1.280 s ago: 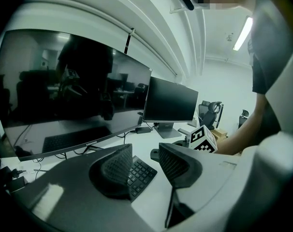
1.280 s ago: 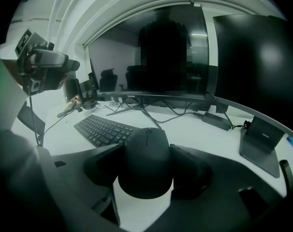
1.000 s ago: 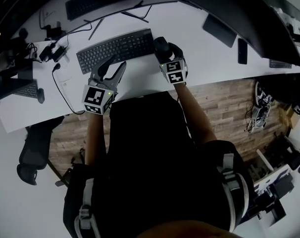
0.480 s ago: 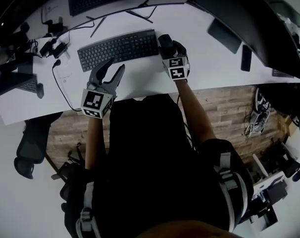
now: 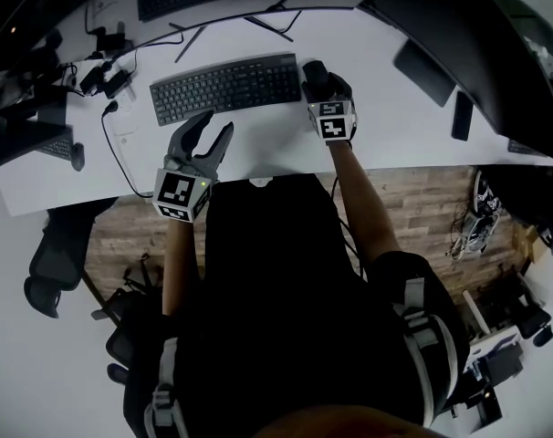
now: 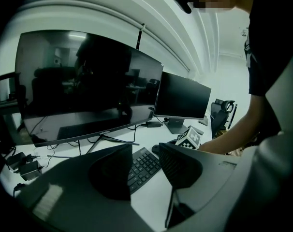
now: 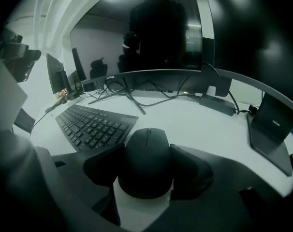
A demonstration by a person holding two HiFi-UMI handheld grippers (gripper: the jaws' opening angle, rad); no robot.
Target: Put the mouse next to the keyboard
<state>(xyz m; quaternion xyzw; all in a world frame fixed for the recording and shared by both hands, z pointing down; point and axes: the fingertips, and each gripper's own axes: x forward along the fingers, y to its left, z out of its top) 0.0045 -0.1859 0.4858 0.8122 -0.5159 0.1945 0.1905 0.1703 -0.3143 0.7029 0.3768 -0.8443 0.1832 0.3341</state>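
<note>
Domed, matte black mouse clasped by the ribbed fingers of the right gripper, just beside the right end of the flat black keyboard on the smooth white surface. Left gripper near the keyboard's front edge, fingers spread and empty.

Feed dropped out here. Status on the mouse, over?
Right gripper shut on mouse, just right of keyboard. Left gripper open, empty. Nothing in the way.

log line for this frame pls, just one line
right gripper: jaws shut on mouse | mouse: at right end of keyboard | left gripper: jaws open, empty | phase: placing, not yet released
</note>
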